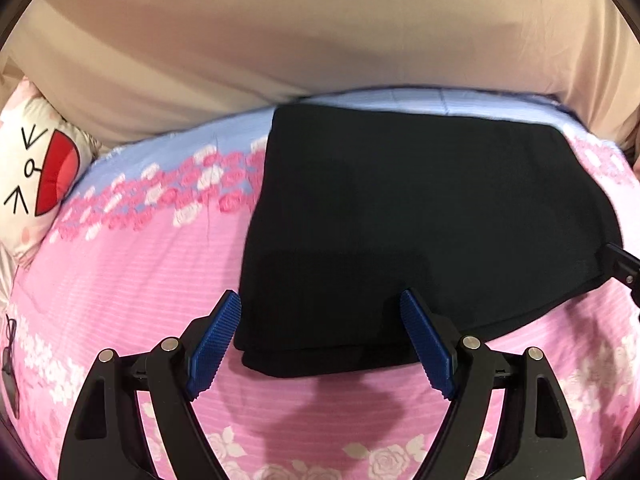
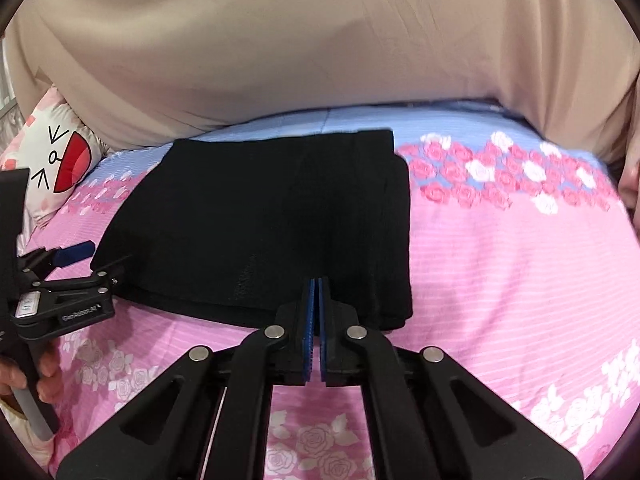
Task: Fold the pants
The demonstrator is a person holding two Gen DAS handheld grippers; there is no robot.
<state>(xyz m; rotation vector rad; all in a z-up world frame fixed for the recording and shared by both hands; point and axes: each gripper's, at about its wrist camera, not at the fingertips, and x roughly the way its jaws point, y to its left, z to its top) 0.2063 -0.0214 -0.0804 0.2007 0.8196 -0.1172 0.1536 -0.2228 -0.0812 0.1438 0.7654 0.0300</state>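
Black pants (image 1: 420,208) lie folded in a flat rectangle on the pink flowered bedspread (image 1: 120,280). My left gripper (image 1: 320,298) is open, its blue pads (image 1: 218,340) standing wide to either side of the pants' near left corner, with no fabric pinched. In the right wrist view the pants (image 2: 260,216) sit just ahead of my right gripper (image 2: 318,282), whose blue pads are pressed together over the near edge with nothing visibly between them. The left gripper (image 2: 100,258) shows at the left there, held by a hand (image 2: 48,368). A tip of the right gripper (image 1: 624,264) peeks in at the right edge.
A white pillow with a cartoon face (image 1: 36,176) lies at the far left of the bed. Beige fabric (image 1: 320,40) rises along the bed's far side. The bedspread has a blue band with roses (image 2: 500,168) at the back. A small dark object (image 1: 10,360) lies at the left edge.
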